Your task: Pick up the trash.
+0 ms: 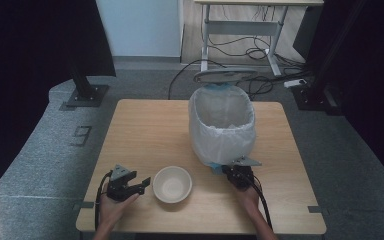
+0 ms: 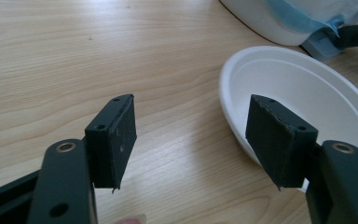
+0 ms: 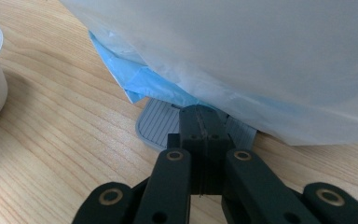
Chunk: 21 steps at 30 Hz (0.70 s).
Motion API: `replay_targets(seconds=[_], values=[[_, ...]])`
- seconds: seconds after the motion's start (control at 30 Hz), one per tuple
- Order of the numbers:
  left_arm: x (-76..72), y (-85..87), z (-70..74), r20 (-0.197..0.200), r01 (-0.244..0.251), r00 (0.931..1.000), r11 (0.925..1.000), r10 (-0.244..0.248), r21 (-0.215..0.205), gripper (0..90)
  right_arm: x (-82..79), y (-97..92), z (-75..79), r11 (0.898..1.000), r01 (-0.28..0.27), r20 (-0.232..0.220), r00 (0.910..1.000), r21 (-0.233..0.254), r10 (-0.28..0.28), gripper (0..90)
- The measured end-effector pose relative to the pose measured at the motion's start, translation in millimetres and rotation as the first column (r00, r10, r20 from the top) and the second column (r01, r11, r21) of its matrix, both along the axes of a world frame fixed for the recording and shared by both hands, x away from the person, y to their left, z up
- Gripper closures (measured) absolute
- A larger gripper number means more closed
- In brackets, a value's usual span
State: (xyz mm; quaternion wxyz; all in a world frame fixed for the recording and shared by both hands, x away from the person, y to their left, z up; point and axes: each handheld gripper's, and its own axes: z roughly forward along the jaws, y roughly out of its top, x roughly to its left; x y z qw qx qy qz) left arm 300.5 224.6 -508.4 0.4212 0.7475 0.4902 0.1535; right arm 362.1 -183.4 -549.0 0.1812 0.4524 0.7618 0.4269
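- Left hand-held gripper (image 2: 191, 140): jaws apart, nothing grasped; bowl (image 1: 172, 184) rim lies between them; rim to be pinched squarely, not scraped.
- Right hand-held gripper (image 3: 200, 122): clenched, pressed on bin (image 1: 222, 125) pedal (image 3: 156, 127); lid raised.
- Tabletop (image 1: 145, 130): bare left of bin; near edge close behind bowl.

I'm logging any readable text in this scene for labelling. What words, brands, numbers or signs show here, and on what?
"9": a dark mark on the grey floor left of the table; it reads like a 9, though faint.
Bowl: no text.
Bin and its bag: no text.
Pedal: ribbed lines, no lettering.
Left tongs and right tongs: no markings to read.
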Motion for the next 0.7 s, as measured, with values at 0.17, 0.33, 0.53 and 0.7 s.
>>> replay_targets(seconds=[0.17, 0.33, 0.53, 0.7], values=[[1.3, -9.4, -2.8, -0.014, 0.030, 0.9994, 0.9995, -0.030, 0.002, 34.3, -0.1, 0.0, -0.1, 1.000, 0.001, 0.000, 1.0000, 0.001, -0.001, 89.5], [5.2, -16.0, -8.0, -0.041, 0.052, 0.9978, 0.9986, -0.052, 0.004, 35.3, 0.0, -0.1, -0.1, 1.000, 0.000, 0.000, 1.0000, 0.002, 0.000, 89.5], [8.0, -23.7, -13.9, -0.064, 0.073, 0.9953, 0.9972, -0.072, 0.016, 36.6, -0.3, 0.0, -0.1, 1.000, 0.001, 0.000, 1.0000, 0.002, -0.001, 89.5], [10.0, -28.5, -17.9, -0.081, 0.091, 0.9927, 0.9956, -0.089, 0.022, 39.9, -0.4, 0.1, -0.2, 1.000, 0.002, 0.000, 1.0000, 0.002, -0.002, 89.5]])
